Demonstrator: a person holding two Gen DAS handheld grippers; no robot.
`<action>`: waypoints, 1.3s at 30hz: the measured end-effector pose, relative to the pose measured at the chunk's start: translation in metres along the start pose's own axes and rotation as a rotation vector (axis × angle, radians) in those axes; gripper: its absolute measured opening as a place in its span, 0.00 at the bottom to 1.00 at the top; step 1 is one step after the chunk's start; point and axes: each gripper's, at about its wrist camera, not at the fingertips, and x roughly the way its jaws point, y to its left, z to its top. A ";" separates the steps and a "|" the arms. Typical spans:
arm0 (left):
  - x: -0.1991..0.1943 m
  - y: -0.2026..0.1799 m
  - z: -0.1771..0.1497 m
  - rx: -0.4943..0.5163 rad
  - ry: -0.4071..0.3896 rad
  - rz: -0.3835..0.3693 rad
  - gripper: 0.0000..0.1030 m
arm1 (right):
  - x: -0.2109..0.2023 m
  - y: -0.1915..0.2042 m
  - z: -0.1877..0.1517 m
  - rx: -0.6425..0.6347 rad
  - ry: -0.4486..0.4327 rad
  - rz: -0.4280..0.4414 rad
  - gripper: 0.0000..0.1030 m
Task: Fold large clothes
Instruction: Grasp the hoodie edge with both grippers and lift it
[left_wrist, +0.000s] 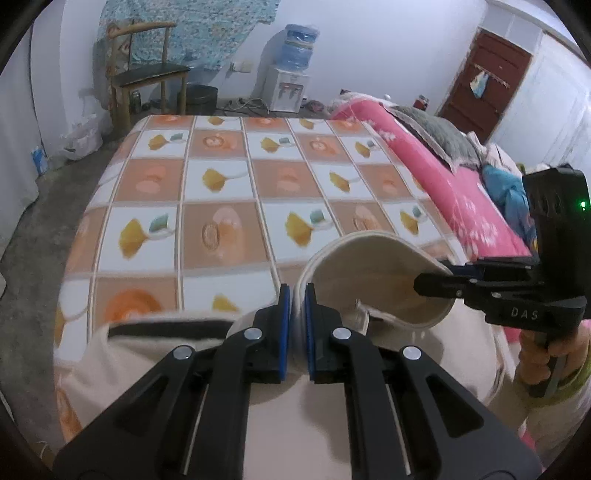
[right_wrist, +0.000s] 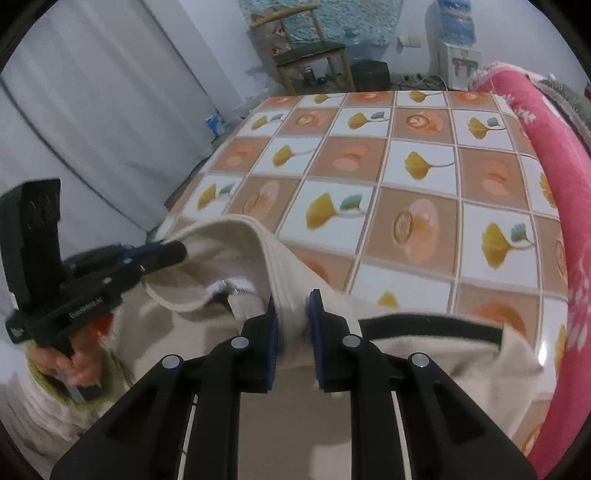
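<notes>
A cream garment (left_wrist: 373, 266) with a black stripe (left_wrist: 166, 328) hangs over the near edge of the table; it also shows in the right wrist view (right_wrist: 221, 258). My left gripper (left_wrist: 297, 295) is shut on the left side of its ribbed collar. My right gripper (right_wrist: 293, 302) is shut on the right side of the collar. Each gripper shows in the other's view: the right gripper (left_wrist: 424, 284) at the right, the left gripper (right_wrist: 177, 251) at the left. The collar is lifted between them. The garment's lower part is hidden below the grippers.
The table has an orange-and-white checked cloth (left_wrist: 236, 192) with leaf prints. A pink quilt (left_wrist: 443, 184) lies along its right side. A wooden chair (left_wrist: 147, 77), a water dispenser (left_wrist: 291, 81) and a brown door (left_wrist: 487, 81) stand beyond.
</notes>
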 end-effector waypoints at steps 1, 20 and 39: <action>-0.001 -0.002 -0.007 0.011 0.004 0.008 0.07 | -0.001 0.003 -0.011 -0.015 0.002 -0.006 0.16; -0.013 -0.015 -0.077 0.179 0.035 0.158 0.43 | 0.003 0.037 -0.021 -0.054 0.018 0.079 0.33; 0.031 -0.007 -0.057 0.040 0.151 0.043 0.27 | -0.003 0.036 -0.055 -0.040 0.043 -0.006 0.32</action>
